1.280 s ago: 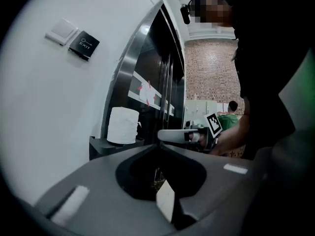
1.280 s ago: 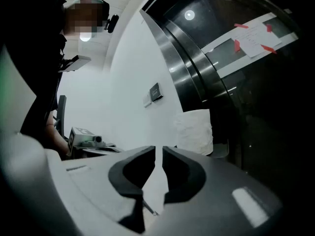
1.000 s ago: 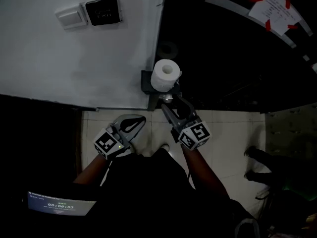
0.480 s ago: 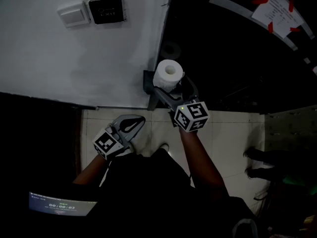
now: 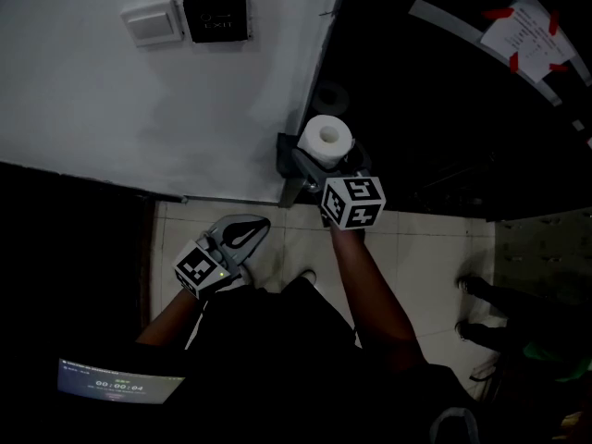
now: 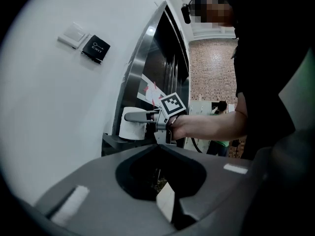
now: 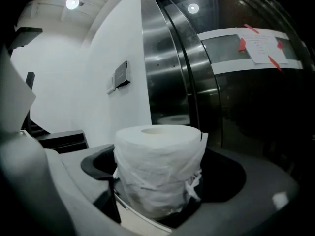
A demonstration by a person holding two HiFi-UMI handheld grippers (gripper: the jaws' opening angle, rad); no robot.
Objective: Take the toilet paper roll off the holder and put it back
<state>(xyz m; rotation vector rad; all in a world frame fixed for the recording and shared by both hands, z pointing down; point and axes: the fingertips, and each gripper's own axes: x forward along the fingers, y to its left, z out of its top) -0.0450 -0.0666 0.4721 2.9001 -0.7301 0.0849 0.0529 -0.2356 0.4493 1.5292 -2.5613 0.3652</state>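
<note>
- The right claw is open, one jaw on each side of the white toilet paper roll. A dark gap shows on both sides between jaw and paper, and I cannot tell whether either jaw touches it.
- The roll stands upright between those jaws with its core hole facing up. It has a loose, crinkled outer layer and sits on the dark wall-mounted holder.
- The holder juts out just beyond and below the right claw's tips, at the edge where the white wall meets the dark glossy metal door.
- The left claw is closed with nothing in it, its tips meeting round a dark loop. It hangs low over the pale tiled floor, well apart from the roll, which lies ahead of it and to its right.
- Far ahead of the left claw, high on the wall, a white switch plate sits just beside a black square plate.
- Beyond the right claw and off to its right, a white paper sheet held by red tape is stuck to the door.
</note>
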